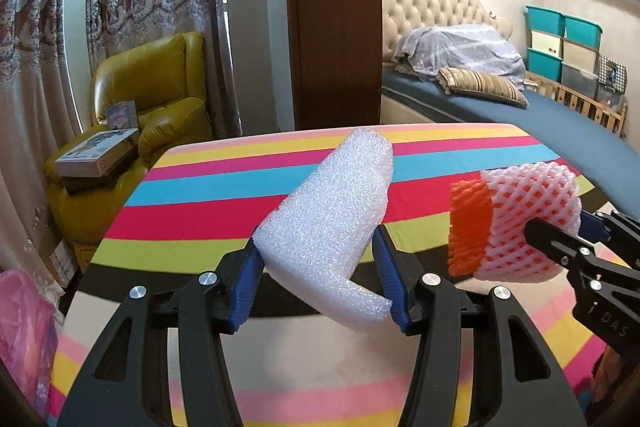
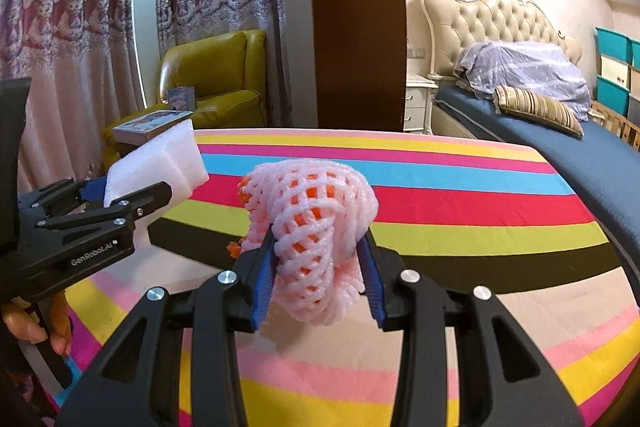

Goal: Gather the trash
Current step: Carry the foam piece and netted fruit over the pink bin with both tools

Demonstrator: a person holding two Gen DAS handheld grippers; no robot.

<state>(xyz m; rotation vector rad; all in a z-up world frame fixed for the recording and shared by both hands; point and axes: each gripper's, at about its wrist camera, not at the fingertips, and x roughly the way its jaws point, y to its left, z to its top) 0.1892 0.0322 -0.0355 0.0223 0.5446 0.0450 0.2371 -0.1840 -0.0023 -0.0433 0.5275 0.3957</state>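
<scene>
Both pieces of trash are already lifted clear of the striped counter (image 1: 224, 195). The left gripper (image 1: 318, 283) pinches a white foam sheet (image 1: 332, 215), folded into a roll between its blue pads; the sheet's long axis runs forward and slightly right, away from the camera, and its free end hangs over the stripes. The right gripper (image 2: 320, 279) pinches a pink foam fruit net (image 2: 316, 223) with an orange net tucked inside it; this bundle stands nearly upright between the pads. In the left wrist view the right gripper and its bundle lie just beside the foam sheet, to its right and apart from it. A pink plastic bag (image 1: 24, 331) shows at the lower left edge, off the counter on the left gripper's side. If that bag is the collection point, the left hand is judged nearer to it.
</scene>
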